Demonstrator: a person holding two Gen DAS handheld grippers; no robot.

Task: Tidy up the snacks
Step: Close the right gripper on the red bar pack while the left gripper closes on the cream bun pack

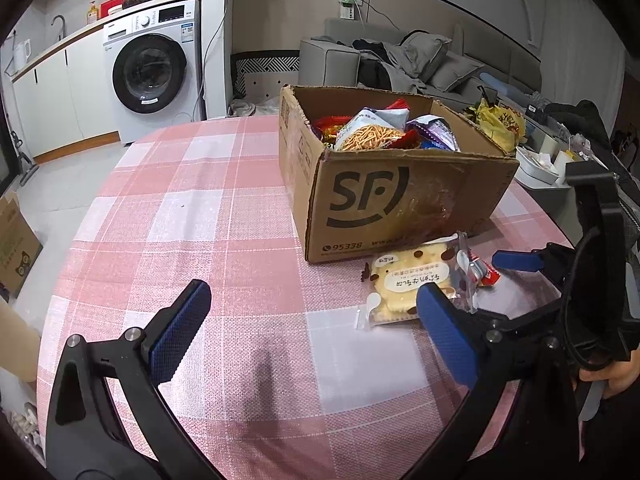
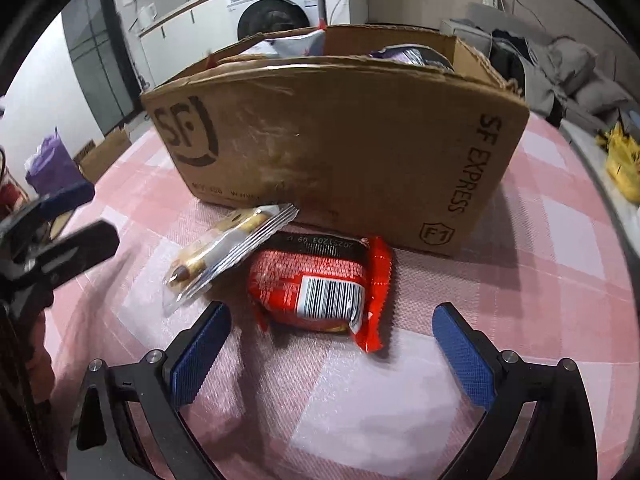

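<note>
A brown SF cardboard box (image 1: pixel 400 200) stands on the pink checked tablecloth, with several snack bags (image 1: pixel 372 132) inside. A clear packet of yellow bread (image 1: pixel 412 284) lies before the box's front wall, resting partly on a red snack packet (image 1: pixel 486 274). My left gripper (image 1: pixel 312 328) hovers open over bare cloth, its right finger at the bread's near edge. In the right wrist view the red packet (image 2: pixel 316 284) lies barcode up, just ahead of my open right gripper (image 2: pixel 332 352). The bread packet (image 2: pixel 228 252) leans on it, left of the box (image 2: pixel 340 140).
Behind the round table are a washing machine (image 1: pixel 150 72) and a grey sofa (image 1: pixel 400 60) with clothes. A yellow bag (image 1: pixel 500 122) and white containers (image 1: pixel 536 166) sit on a side surface at right. A cardboard box (image 1: pixel 16 244) stands on the floor at left.
</note>
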